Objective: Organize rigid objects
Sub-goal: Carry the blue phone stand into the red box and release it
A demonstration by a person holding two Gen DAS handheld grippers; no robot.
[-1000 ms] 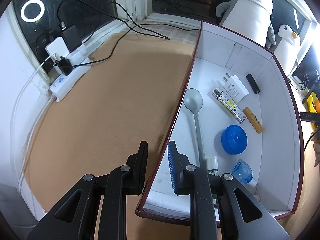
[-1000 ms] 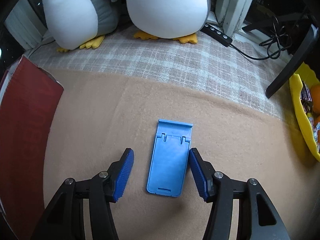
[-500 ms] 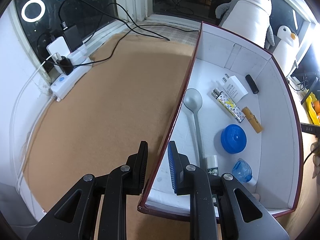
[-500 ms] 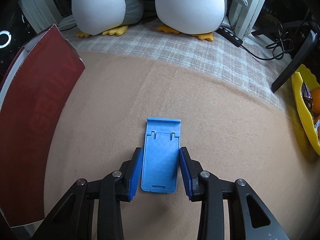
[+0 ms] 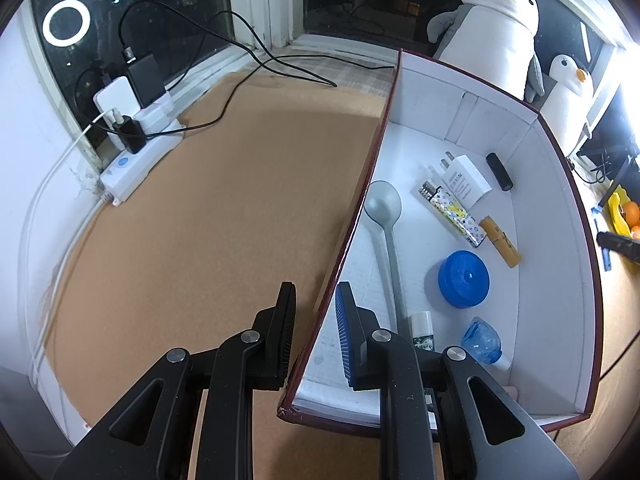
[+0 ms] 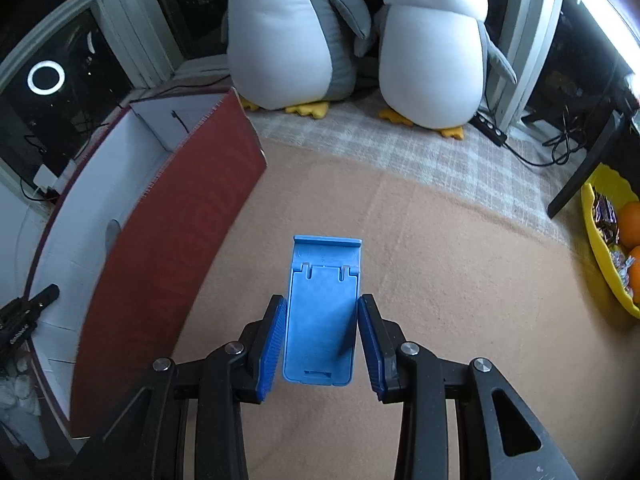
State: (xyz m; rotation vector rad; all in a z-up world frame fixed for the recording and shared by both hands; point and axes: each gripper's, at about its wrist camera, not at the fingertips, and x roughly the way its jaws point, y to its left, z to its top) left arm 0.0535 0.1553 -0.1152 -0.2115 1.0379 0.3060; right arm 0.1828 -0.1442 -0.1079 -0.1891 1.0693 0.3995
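Box (image 5: 552, 216) holds spoon (image 5: 384, 216), charger (image 5: 466, 180), blue lid (image 5: 463, 278), perhaps lighter (image 5: 454, 214).

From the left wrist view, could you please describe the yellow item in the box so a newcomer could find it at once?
Look inside the white-lined box with red outer walls. Near its right wall, beyond the round blue lid, lies a small yellow cylinder, probably a battery, beside the patterned lighter. It is the only yellow item in the box and shorter than the lighter.

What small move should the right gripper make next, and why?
Probably carry the blue phone stand over the box wall on its left. The right gripper has its jaws shut on the stand, and the box already holds other small things.
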